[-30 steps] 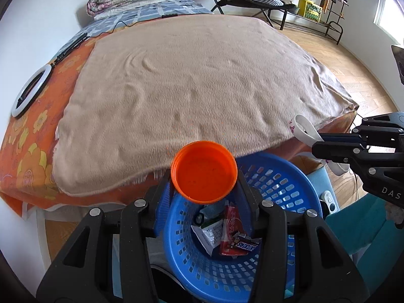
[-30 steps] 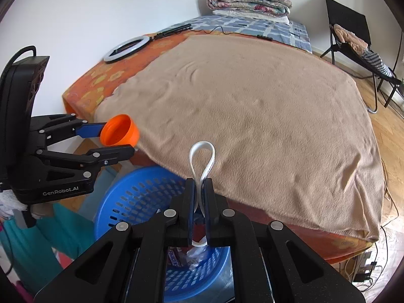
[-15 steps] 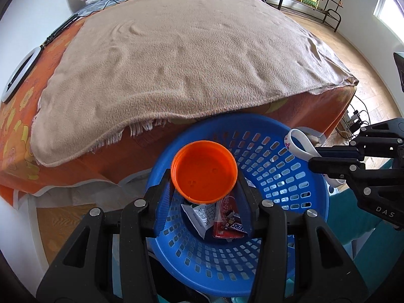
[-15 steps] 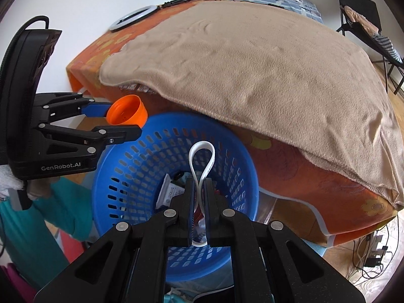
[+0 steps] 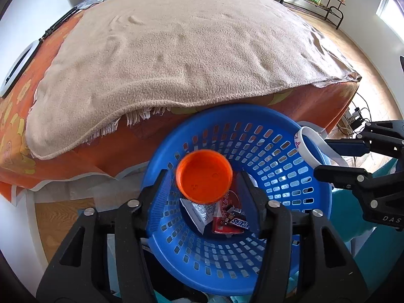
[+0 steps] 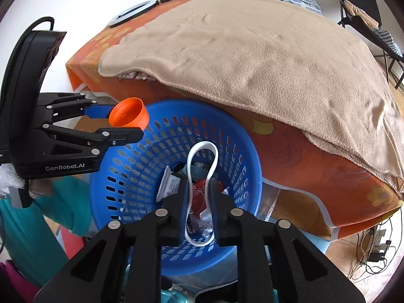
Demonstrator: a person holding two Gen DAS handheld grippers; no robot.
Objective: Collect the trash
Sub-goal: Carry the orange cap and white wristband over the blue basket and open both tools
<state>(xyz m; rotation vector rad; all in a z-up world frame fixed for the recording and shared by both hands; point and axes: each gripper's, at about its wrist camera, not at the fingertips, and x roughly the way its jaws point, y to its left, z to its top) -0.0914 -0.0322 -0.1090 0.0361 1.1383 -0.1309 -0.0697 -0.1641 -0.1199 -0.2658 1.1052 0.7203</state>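
— Orange cap point(image 5: 204, 176), where is it?
— Clamped in the left hand-held gripper point(image 5: 205, 176), hanging over the blue basket point(image 5: 313, 202) beside the bed point(image 5: 176, 50).
— And the right hand-held gripper point(image 6: 199, 199)?
— Its fingers have parted a little; the white band point(image 6: 202, 151) stands loosely between them, above the basket's middle.
— What's inside?
— Wrappers point(image 5: 222, 217) lie on the bottom, a Snickers one among them.
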